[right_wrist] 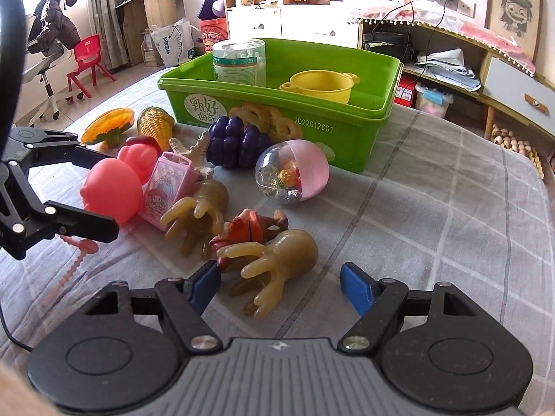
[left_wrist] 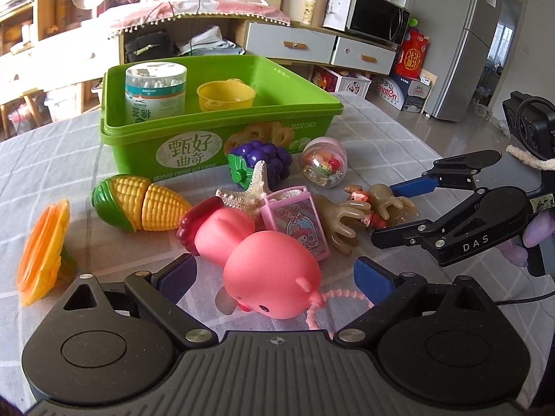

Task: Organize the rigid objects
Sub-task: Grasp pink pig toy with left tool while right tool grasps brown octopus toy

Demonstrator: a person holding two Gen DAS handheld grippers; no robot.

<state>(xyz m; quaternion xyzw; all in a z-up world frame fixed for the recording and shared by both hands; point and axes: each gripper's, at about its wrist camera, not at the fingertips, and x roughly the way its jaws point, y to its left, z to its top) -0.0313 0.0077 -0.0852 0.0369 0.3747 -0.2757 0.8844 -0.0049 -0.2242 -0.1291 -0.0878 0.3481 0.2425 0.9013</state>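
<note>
A green tub [left_wrist: 215,152] [right_wrist: 347,131] holds a cotton-swab jar [left_wrist: 155,92] [right_wrist: 239,62] and a yellow toy pot [left_wrist: 225,94] [right_wrist: 321,85]. Toys lie in front of it: corn [left_wrist: 138,202], purple grapes [left_wrist: 263,161] [right_wrist: 236,145], starfish [left_wrist: 249,190], pink card box [left_wrist: 296,222] [right_wrist: 170,183], capsule ball [left_wrist: 324,166] [right_wrist: 293,176], two tan rubber hands [left_wrist: 341,218] [right_wrist: 277,260], small figure [right_wrist: 249,228]. My left gripper [left_wrist: 274,277] [right_wrist: 88,190] is open around a pink rubber pig [left_wrist: 270,277] [right_wrist: 111,190]. My right gripper [right_wrist: 281,286] [left_wrist: 388,211] is open around the near rubber hand.
A half pumpkin toy [left_wrist: 45,249] [right_wrist: 109,124] lies at the far left. The table has a grey checked cloth [right_wrist: 433,208]; its right edge drops off to the floor. Shelves, cabinets and a microwave [left_wrist: 378,15] stand behind.
</note>
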